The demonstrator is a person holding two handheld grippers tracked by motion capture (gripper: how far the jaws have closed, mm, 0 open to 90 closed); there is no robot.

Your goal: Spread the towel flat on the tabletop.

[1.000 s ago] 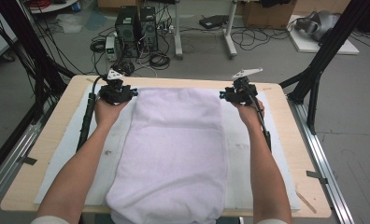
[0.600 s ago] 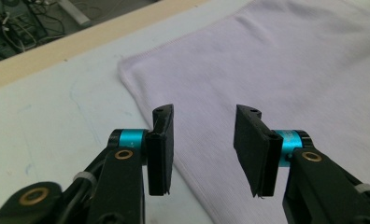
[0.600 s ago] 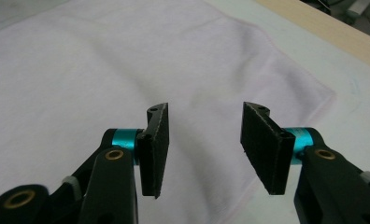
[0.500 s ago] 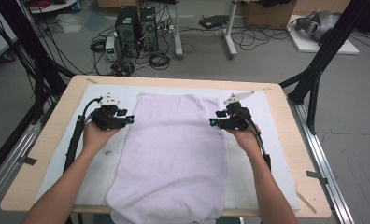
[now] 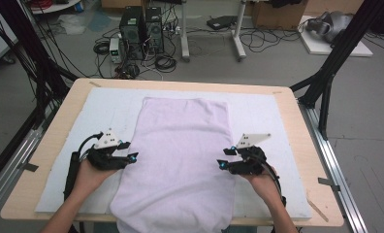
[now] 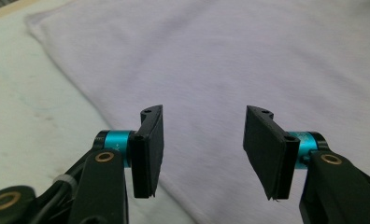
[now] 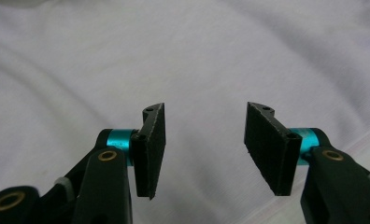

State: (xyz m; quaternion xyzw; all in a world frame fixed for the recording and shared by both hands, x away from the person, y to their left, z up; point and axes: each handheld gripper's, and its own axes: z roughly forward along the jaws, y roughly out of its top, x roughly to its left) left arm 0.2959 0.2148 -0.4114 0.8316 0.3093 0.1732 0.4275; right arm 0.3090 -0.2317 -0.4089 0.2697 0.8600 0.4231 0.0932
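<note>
Indoors, wooden table [image 5: 54, 141], white mat [image 5: 267, 116], lilac towel [image 5: 180, 155], both grippers' jaws just opening, empty, cables on floor [image 5: 170, 58].

A pad [image 5: 258, 109] covers most of the table [image 5: 54, 128], and the towel [image 5: 180, 145] lies on that pad, running from near the far edge down the middle to the near edge, where its end hangs just over. My left gripper [image 5: 130, 156] sits at the towel's left border, toward the near left corner, jaws pointing in over the cloth. My right gripper [image 5: 222, 164] sits opposite at the right border, toward the near right corner. The towel lies between them. Beyond the far edge, computer cases [image 5: 141, 24] stand on the floor.
</note>
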